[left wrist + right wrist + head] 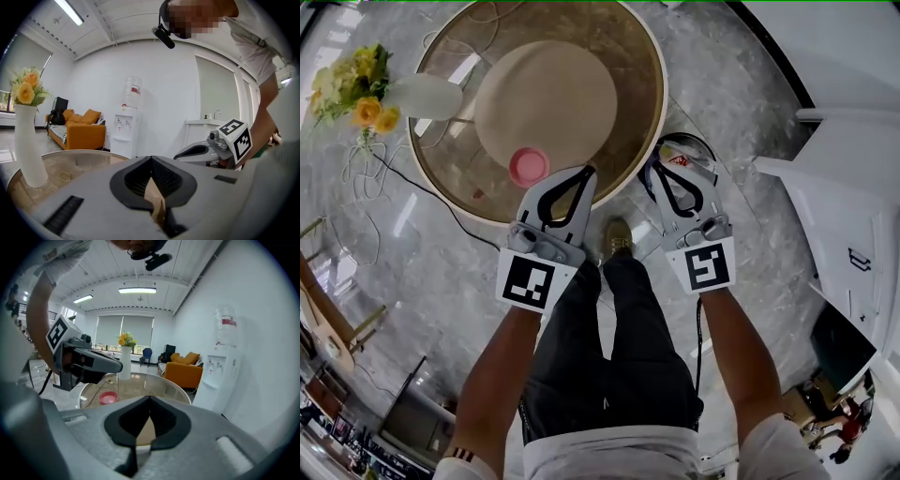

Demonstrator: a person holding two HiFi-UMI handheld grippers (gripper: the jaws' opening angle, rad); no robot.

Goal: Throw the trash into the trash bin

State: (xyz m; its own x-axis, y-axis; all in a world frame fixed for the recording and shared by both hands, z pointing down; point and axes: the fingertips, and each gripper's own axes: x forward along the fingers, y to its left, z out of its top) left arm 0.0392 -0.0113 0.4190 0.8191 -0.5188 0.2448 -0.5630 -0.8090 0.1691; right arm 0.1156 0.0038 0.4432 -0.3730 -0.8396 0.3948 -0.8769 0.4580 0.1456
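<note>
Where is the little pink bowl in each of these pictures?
Head view: the pink bowl is left of centre, in the upper half.
Left gripper view: not in it.
Right gripper view: the bowl is at lower left, small.
Shared landmark: the white vase with yellow flowers, top left in the head view, far left in the left gripper view, centre in the right.

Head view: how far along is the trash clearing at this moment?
Done: the dark-rimmed trash bin on the floor seems to hold white and red litter. In hand: the left hand-held gripper is shut on a crumpled brown paper scrap; the right hand-held gripper, shut and apparently empty, is over the bin. Left: dropping that scrap in; a small pink round dish sits on the round glass table.
</note>
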